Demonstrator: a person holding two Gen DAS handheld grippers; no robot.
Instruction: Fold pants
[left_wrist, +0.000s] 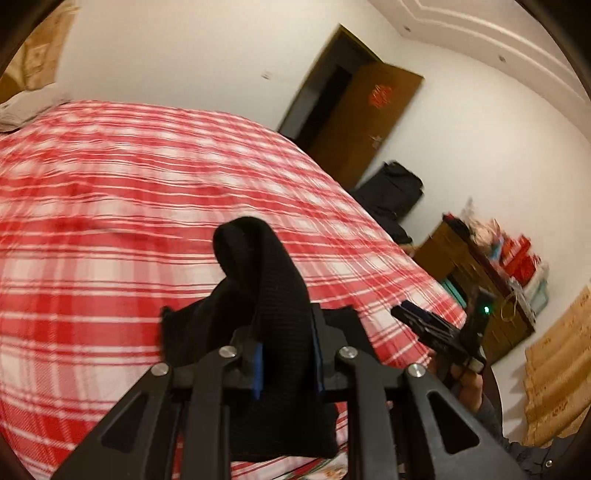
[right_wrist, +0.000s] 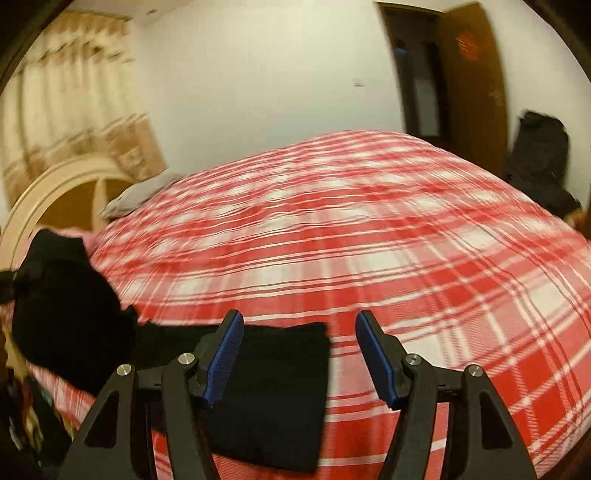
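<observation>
The black pants (left_wrist: 266, 280) lie at the near edge of the red-and-white plaid bed (left_wrist: 110, 221). My left gripper (left_wrist: 286, 354) is shut on a thick fold of them, and the fabric stands up in a hump past the blue pads. In the right wrist view a flat part of the pants (right_wrist: 273, 391) lies on the cover, while a bunched part (right_wrist: 62, 302) is raised at the left. My right gripper (right_wrist: 299, 354) is open above the flat part, its left finger over the cloth and nothing between the pads. The left wrist view shows the right gripper (left_wrist: 424, 325) beyond the bed's edge, in a hand (left_wrist: 469, 384).
The plaid bed cover (right_wrist: 369, 240) fills both views. A grey pillow (right_wrist: 140, 195) and a curved headboard (right_wrist: 55, 184) are at the bed's head. A brown door (left_wrist: 362, 122), a black bag (left_wrist: 391, 188) and a wooden dresser (left_wrist: 476, 280) with boxes stand along the wall.
</observation>
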